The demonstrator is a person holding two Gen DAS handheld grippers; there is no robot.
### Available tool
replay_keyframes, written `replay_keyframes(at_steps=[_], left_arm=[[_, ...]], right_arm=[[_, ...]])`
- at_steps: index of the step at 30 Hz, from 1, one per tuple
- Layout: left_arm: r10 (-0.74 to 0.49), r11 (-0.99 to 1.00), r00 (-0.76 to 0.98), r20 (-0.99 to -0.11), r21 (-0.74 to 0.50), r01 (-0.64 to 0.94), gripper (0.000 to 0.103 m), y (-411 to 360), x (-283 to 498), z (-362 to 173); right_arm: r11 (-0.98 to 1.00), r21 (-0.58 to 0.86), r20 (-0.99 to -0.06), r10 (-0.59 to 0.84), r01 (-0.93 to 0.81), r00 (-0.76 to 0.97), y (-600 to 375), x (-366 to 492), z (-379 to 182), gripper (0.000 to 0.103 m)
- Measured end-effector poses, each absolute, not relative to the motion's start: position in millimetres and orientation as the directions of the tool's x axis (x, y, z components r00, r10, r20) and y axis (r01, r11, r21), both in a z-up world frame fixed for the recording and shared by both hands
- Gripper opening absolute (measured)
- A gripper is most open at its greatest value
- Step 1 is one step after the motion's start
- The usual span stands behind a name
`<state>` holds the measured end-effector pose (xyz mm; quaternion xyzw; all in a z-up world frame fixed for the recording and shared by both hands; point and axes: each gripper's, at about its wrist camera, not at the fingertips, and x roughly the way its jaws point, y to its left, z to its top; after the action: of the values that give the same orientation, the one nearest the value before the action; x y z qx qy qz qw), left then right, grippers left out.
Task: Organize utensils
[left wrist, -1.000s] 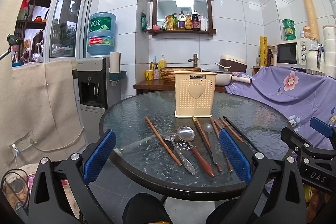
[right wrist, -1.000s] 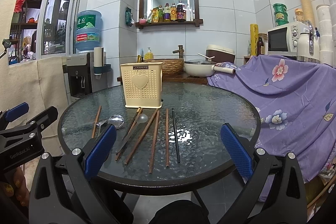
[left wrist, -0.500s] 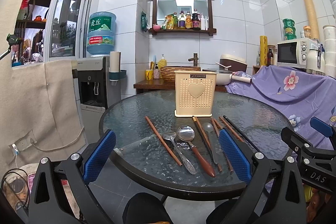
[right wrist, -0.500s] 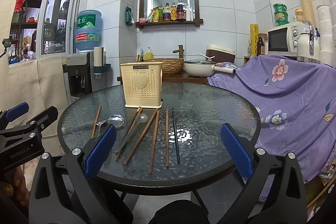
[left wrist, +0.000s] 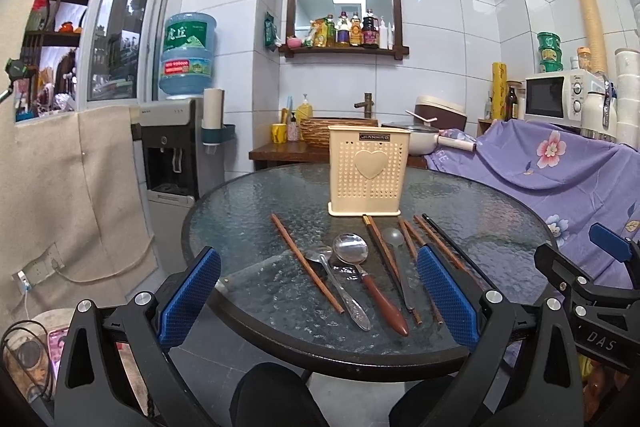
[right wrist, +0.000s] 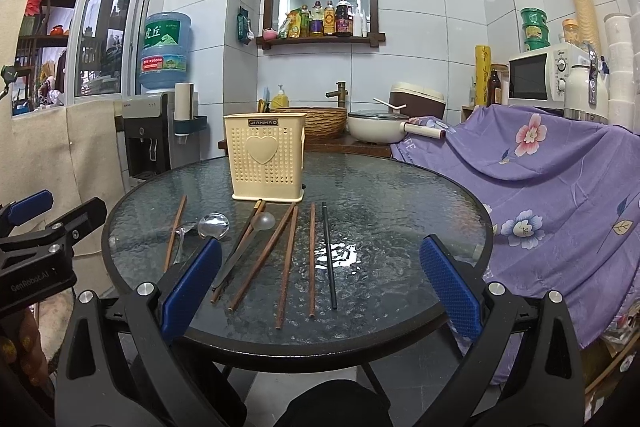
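Observation:
A cream perforated utensil holder (left wrist: 369, 175) with a heart on its front stands upright on the round glass table (left wrist: 248, 211); it also shows in the right wrist view (right wrist: 265, 161). In front of it lie several brown chopsticks (right wrist: 286, 262), a black chopstick (right wrist: 329, 254), a brown-handled spoon (left wrist: 368, 277), a steel spoon (left wrist: 340, 287) and a ladle (right wrist: 256, 231). My left gripper (left wrist: 318, 301) is open and empty, near the table's front edge. My right gripper (right wrist: 320, 285) is open and empty, also at the front edge.
A purple flowered cloth (right wrist: 552, 187) covers furniture right of the table. A water dispenser (left wrist: 176, 147) stands at the left. A wooden counter with a basket, a pot and a rice cooker (right wrist: 416, 99) is behind the table. The microwave (right wrist: 536, 75) is at far right.

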<state>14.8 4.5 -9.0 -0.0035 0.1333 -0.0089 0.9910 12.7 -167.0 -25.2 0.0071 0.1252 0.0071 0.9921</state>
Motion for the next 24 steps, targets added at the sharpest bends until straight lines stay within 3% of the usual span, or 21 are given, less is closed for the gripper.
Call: replay_keyframes(at_steps=[9,16,20,24], left_arm=[[-0.001,1.0,0.934,-0.358,-0.011,-0.003,0.097,10.1,43.1,-12.0],[-0.019,1.0,0.885,-0.465,-0.019,0.011,0.095,20.6,80.1,-15.5],[-0.005,0.998,0.852,-0.523,0.051,0.037,0.083,24.5,110.8,-13.7],[-0.059,0.997,0.779,-0.625,0.003,0.078,0.07,35.7,153.6,-14.8]], right_arm=[[1.0,-0.027,-0.322,-0.017,0.009,0.947,-174.6,39.3,-30.0,0.098],[0.997,-0.062,-0.444,0.018,-0.051,0.896,-173.7,83.5,-37.6,0.098],[0.995,-0.052,-0.504,0.049,-0.088,0.862,-177.1,113.6,-38.3,0.098],[0.996,0.033,-0.554,0.084,-0.079,0.828,-193.0,153.3,-37.8,0.097]])
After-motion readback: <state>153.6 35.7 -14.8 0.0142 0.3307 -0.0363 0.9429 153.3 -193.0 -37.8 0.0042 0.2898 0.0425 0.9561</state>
